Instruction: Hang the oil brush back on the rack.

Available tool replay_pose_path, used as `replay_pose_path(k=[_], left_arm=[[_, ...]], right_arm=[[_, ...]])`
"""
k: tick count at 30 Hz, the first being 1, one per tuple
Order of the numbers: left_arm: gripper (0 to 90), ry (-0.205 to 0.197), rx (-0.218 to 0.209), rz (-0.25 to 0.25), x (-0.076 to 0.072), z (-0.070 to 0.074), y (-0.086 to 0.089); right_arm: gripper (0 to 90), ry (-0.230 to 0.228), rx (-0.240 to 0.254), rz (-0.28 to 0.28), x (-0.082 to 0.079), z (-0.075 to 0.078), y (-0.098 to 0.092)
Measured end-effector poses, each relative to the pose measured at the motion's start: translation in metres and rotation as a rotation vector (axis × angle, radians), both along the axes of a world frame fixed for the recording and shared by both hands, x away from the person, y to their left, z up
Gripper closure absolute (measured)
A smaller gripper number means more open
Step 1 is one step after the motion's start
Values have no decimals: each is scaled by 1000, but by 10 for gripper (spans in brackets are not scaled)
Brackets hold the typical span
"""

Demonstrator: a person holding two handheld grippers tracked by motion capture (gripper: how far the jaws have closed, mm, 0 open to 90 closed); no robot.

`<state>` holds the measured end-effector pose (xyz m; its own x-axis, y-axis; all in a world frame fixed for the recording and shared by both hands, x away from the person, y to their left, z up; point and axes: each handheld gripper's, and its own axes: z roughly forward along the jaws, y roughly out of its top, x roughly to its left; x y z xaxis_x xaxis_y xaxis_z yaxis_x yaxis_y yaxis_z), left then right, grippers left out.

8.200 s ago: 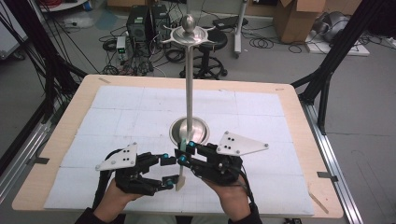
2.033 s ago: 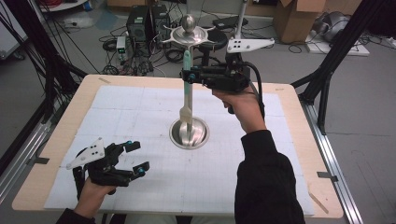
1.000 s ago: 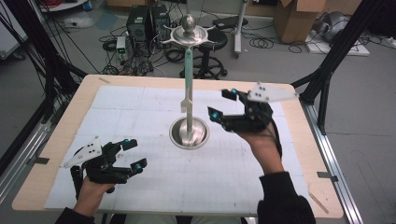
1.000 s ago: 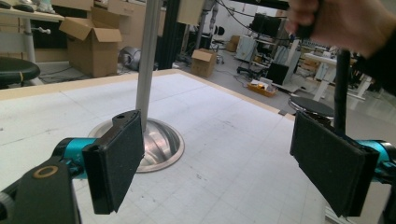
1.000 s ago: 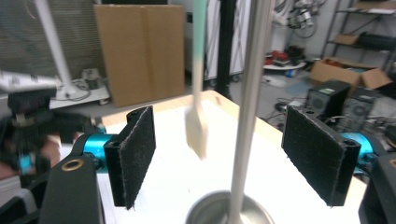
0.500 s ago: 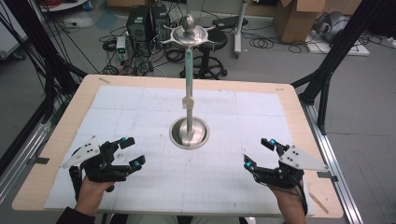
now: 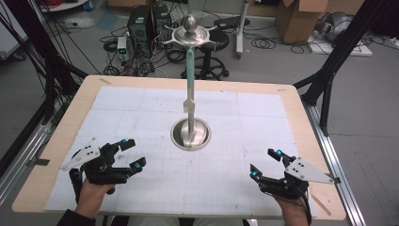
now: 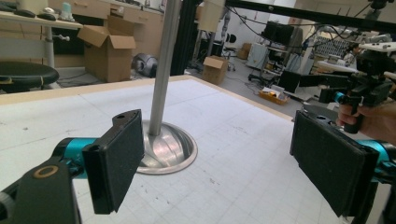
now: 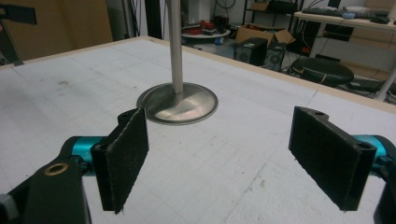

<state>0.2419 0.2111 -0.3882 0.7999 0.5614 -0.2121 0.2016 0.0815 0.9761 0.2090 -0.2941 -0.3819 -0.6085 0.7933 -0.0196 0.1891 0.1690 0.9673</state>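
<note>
A metal stand rises from its round base [image 7: 190,134] at the middle of the white mat to a crown with a ball on top [image 7: 190,32]. A teal-handled utensil with a white lower end [image 7: 189,77] hangs from the crown along the pole. My left gripper [image 7: 131,153] rests open at the front left, with nothing between its pads [image 8: 116,163]. My right gripper [image 7: 266,163] sits low at the front right, open; its jaws have just been opening and nothing lies between them [image 9: 224,156]. Both gripper views look towards the base [image 8: 168,149] [image 9: 177,103].
The white gridded mat [image 7: 244,117] covers a wooden table with a bare rim [image 7: 324,188]. Black frame struts [image 7: 329,75] stand at both sides. Behind the table are computer towers [image 7: 143,21], a stool [image 7: 211,44], cardboard boxes and floor cables.
My right hand has come down from beside the pole to the table's front right corner, jaws empty. The left hand has kept still. The utensil stays hanging on the stand.
</note>
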Motion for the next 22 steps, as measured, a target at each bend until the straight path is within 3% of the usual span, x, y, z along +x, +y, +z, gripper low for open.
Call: replay_pose_path(k=[22], left_arm=[[182,6,-3,6,1,-1,0]], right_arm=[[185,6,34,-4,0,-1,-2]])
